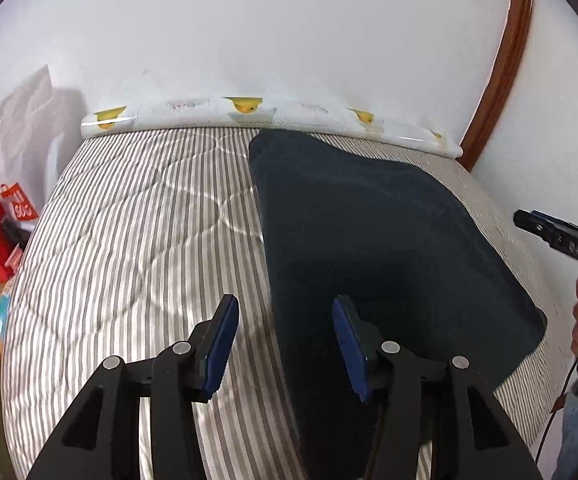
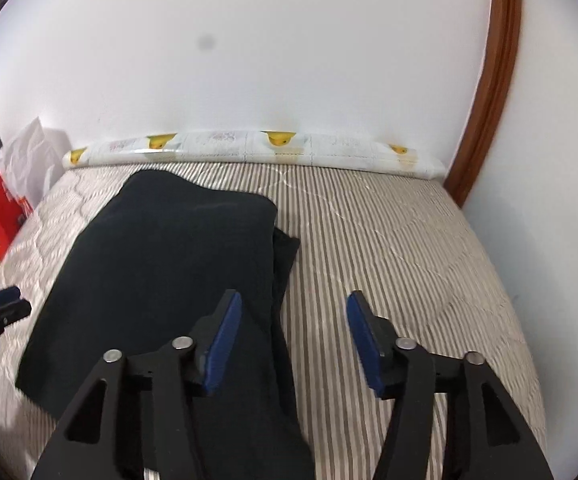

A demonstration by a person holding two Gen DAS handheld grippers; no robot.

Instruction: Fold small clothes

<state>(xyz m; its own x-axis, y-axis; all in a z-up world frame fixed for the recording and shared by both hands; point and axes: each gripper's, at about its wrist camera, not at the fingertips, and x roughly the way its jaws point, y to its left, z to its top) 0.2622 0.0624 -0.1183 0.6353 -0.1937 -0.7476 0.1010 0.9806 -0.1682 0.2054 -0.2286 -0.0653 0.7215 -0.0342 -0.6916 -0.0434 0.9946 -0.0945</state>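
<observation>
The left gripper (image 1: 285,344) and right gripper (image 2: 295,338) hang open and empty over the dark cloth (image 1: 369,240) on the striped bed (image 1: 129,240). For a clean next fold, I'd pinch matching near corners and lift both evenly.

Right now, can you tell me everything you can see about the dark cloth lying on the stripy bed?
The dark cloth is very dark, nearly black, and looks soft and matte. It lies flat on the striped bedcover, folded over, with a lower layer peeking out along one side edge. Its far end reaches nearly to the bumper pad with yellow ducks. Both the left gripper and right gripper hover open above its near end, neither one pinching it.
</observation>
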